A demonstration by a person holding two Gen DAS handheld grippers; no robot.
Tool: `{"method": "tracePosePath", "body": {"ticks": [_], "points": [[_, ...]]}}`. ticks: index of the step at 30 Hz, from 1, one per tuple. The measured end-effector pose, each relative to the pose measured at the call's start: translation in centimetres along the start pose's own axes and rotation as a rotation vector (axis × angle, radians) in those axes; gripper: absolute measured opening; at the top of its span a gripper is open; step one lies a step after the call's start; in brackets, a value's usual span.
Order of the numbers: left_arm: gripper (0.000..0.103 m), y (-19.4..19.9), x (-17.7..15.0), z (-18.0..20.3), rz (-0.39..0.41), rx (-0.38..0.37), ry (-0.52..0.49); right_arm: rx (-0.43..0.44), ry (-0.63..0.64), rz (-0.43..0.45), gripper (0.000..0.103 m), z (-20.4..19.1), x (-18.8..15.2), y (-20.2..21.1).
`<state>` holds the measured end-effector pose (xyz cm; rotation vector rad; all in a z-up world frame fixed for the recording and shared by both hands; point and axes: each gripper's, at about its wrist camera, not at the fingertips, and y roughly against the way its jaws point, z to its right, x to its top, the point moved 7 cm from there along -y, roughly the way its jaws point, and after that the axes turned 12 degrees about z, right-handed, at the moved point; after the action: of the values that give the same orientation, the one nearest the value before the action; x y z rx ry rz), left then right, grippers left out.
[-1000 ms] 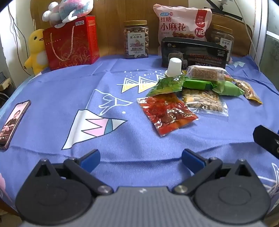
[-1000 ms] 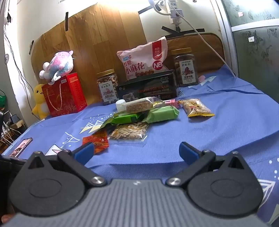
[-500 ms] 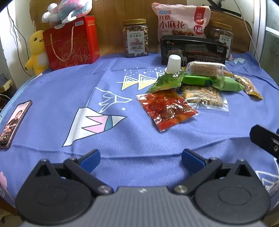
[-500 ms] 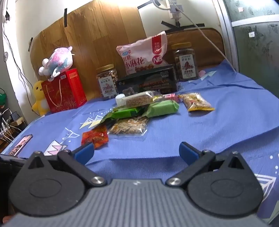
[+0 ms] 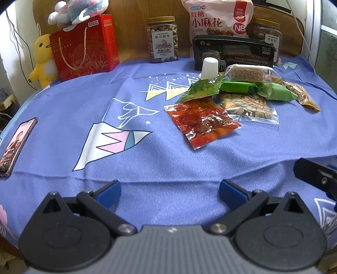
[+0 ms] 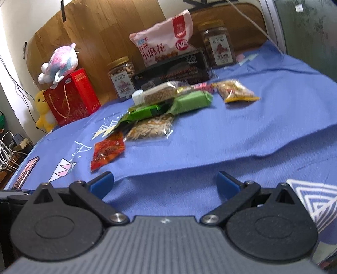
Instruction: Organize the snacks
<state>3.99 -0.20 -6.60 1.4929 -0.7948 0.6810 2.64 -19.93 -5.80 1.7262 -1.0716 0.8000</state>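
A pile of snack packets lies on the blue cloth: a red packet (image 5: 201, 124), a clear packet of seeds (image 5: 246, 105), green packets (image 5: 257, 89), a grain bar (image 5: 246, 72), a yellow nut packet (image 5: 301, 96) and a white cup (image 5: 209, 67). The pile also shows in the right wrist view, with the red packet (image 6: 108, 151) nearest. My left gripper (image 5: 169, 191) is open and empty at the near edge, well short of the pile. My right gripper (image 6: 165, 182) is open and empty, also near the edge.
At the back stand a red gift box (image 5: 84, 46), a yellow duck toy (image 5: 43, 61), two nut jars (image 5: 163, 40), a pink snack bag (image 5: 217, 19) and a black box (image 5: 233, 53). A phone (image 5: 16, 145) lies at the left edge.
Both grippers have risen and moved slightly forward over the table's near edge. The right view has tilted down and to the left. Nothing on the table has moved.
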Motion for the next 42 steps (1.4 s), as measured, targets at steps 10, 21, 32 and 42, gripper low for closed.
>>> {"method": "tracePosePath", "body": {"ticks": [10,21,32,42], "points": [[0.103,-0.19,-0.25,-0.57,-0.001,-0.033,0.053,0.016,-0.046,0.002,0.103,0.4,-0.01,0.05],[0.103,-0.05,-0.43,-0.57,0.029,-0.032,0.061,0.031,-0.095,0.03,0.103,0.74,0.05,0.27],[0.103,0.11,-0.62,-0.53,0.049,-0.032,0.061,0.035,-0.129,0.042,0.103,1.0,0.15,0.36],[0.103,0.18,-0.69,-0.53,0.054,-0.035,0.056,0.034,-0.126,0.041,0.103,0.98,0.14,0.26]]}}
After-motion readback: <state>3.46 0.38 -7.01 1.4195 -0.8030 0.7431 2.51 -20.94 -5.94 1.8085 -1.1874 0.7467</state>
